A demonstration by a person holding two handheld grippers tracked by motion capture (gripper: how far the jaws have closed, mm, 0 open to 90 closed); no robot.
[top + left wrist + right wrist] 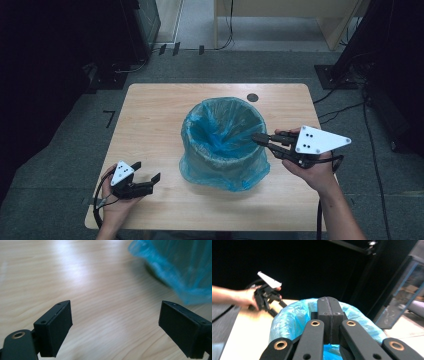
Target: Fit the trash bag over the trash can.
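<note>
— blue, thin and crinkly: bin liner (222,142) pulled over a round bin, loose plastic bunched around the base, mouth open and sagging inward.
— where on the table (150,115)?
— about the middle, a little toward the right edge.
— right gripper (260,138)?
— at the liner's right rim, jaws pressed flat together, nothing seen between the pads.
— left gripper (148,172)?
— near the front left corner, well apart from the liner, jaws spread wide over bare wood, holding nothing.
</note>
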